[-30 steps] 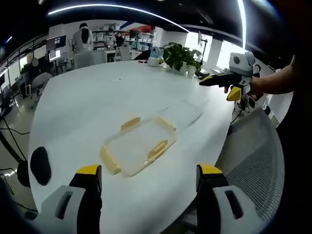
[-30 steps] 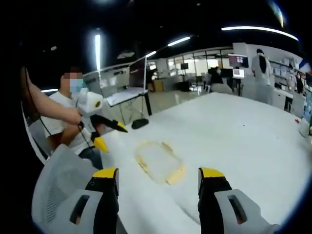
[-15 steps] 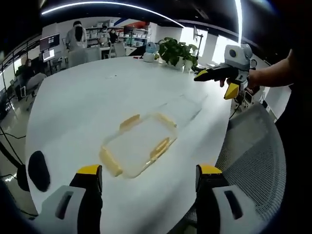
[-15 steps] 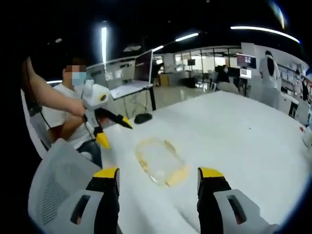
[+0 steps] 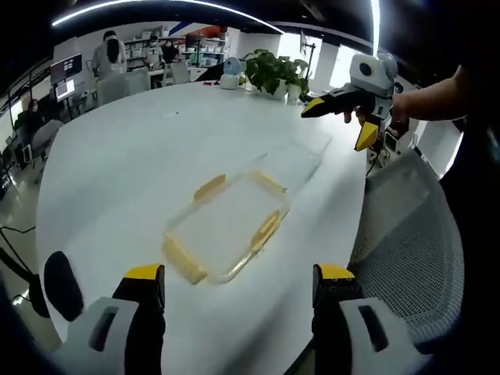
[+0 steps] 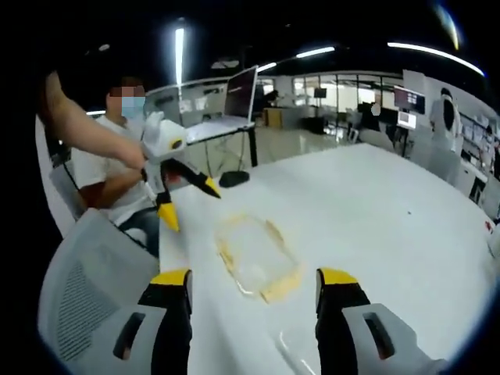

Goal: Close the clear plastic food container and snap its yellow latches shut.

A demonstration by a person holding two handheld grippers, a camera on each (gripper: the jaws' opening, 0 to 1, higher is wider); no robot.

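The clear plastic container [image 5: 226, 230] with yellow latches lies on the white table [image 5: 133, 156], just beyond my left gripper [image 5: 238, 285], which is open with nothing between its jaws. A clear lid [image 5: 295, 162] lies flat on the far right side of the container. My right gripper [image 5: 337, 123] hangs open in the air above the table edge, past the lid, held by a hand. In the right gripper view the container [image 6: 254, 254] sits ahead of the open right gripper [image 6: 254, 289], and the left gripper [image 6: 190, 203] hovers open at its left.
A grey mesh chair [image 5: 406, 234] stands at the table's edge, also visible as the chair [image 6: 86, 266]. A potted plant [image 5: 273, 78] stands at the table's far end. A black object [image 5: 61, 285] sits beside the near left edge. People stand among the desks behind.
Both cameras have shifted slightly closer to the container. The container and lid have not moved on the table. Both grippers remain open and empty.
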